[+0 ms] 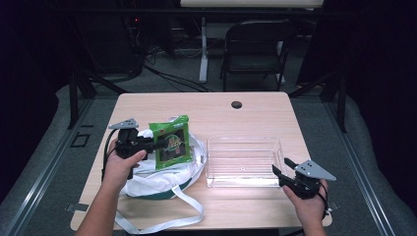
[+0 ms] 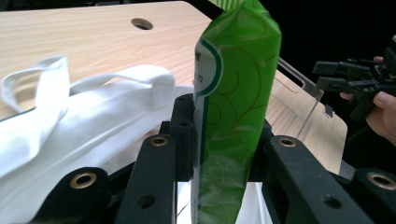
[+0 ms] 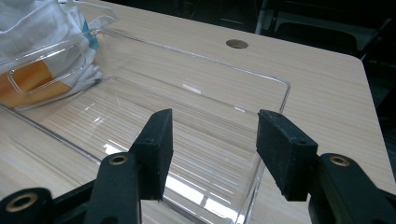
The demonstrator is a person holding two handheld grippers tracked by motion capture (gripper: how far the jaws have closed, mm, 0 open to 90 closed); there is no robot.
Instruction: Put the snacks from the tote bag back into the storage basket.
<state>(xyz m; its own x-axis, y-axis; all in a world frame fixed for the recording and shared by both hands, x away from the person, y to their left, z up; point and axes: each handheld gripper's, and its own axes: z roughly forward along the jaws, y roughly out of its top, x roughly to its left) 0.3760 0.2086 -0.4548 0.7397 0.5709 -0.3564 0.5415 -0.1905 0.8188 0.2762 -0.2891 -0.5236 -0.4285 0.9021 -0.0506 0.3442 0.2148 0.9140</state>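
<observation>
The left gripper has its fingers clamped on the green packet, lifted above the white bag. Still ahead, I judge: placing it in the clear tray, where the right gripper waits, fingers spread and empty.

Lab: dark curtains, rig frame

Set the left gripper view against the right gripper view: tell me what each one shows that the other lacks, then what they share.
Left gripper view alone: the green packet upright and clamped between the left gripper's jaws, and, farther off at the right edge, the right gripper in its hand.

Right gripper view alone: the right gripper's own jaws standing open with nothing between them, above the near rim of the clear tray, whose bare floor is in plain sight.

Both: the white cloth bag, the wooden table with its round hole, and at least an edge of the clear tray.
</observation>
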